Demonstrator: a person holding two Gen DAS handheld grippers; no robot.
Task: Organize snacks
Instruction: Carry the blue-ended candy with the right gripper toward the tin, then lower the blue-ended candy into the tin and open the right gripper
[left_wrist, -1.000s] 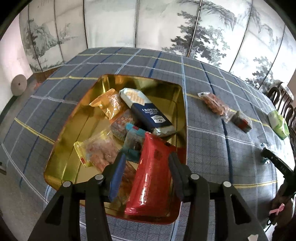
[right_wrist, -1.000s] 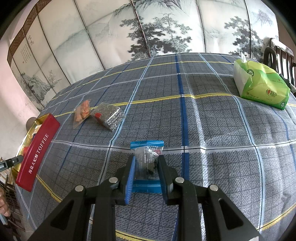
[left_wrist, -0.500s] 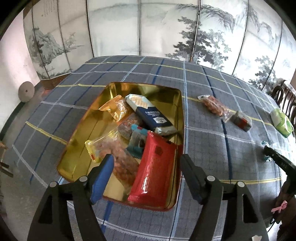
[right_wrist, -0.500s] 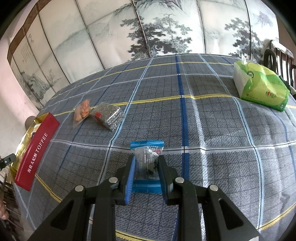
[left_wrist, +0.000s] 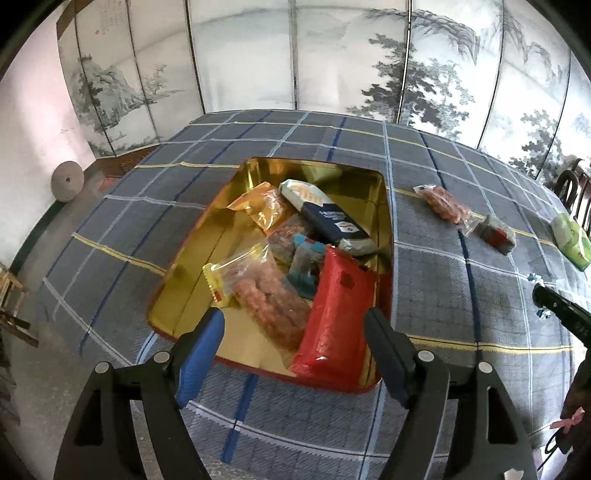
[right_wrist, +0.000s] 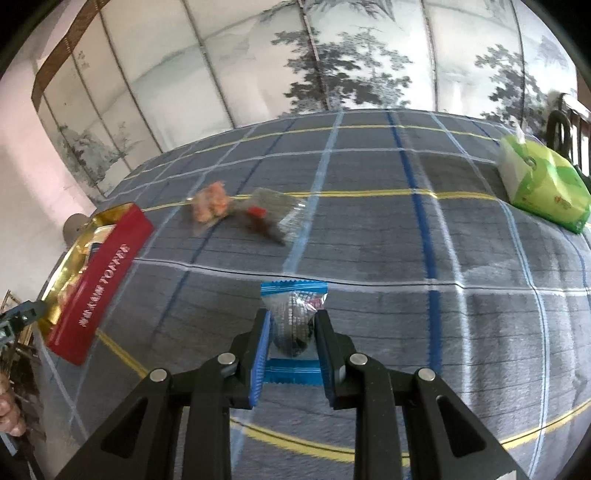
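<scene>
A: The right tongs (right_wrist: 291, 343) are closed on a small clear packet with blue ends (right_wrist: 294, 314). It sits between the two pads, and its far blue edge sticks out in front of them. I cannot tell if it is lifted or resting on the worktop (right_wrist: 369, 240).

B: What can go wrong from here?

A: I think the film is slippery and only the middle is pinched. If the tongs swing quickly to the tin, the packet may slide out or turn. Also, the tin (right_wrist: 99, 258) is far to the left of the right tongs, and its red wall is raised, so a low path could hit the rim.

B: And the left tongs?

A: The left tongs (left_wrist: 291, 339) are wide open and hold nothing. They hover just in front of the near rim of the gold tin (left_wrist: 207, 258). If both tongs come to the tin together, they may knock each other.

B: What is inside the tin?

A: It is quite full on the side nearest the left tongs. A red pack (left_wrist: 336, 314) leans on the near right wall, a clear bag of pink pieces (left_wrist: 266, 295) lies beside it, a dark blue pack (left_wrist: 332, 221) and an orange bag (left_wrist: 266, 206) lie further away, with a small teal packet (left_wrist: 304, 258) between. The left part of the floor is bare. A packet dropped on the pile may slip over the rim, I think.

B: Anything outside?

A: A pink snack bag (right_wrist: 210, 201) and a silver packet (right_wrist: 273, 218) lie ahead-left of the right tongs, and a green tissue pack (right_wrist: 543, 184) far right.
</scene>
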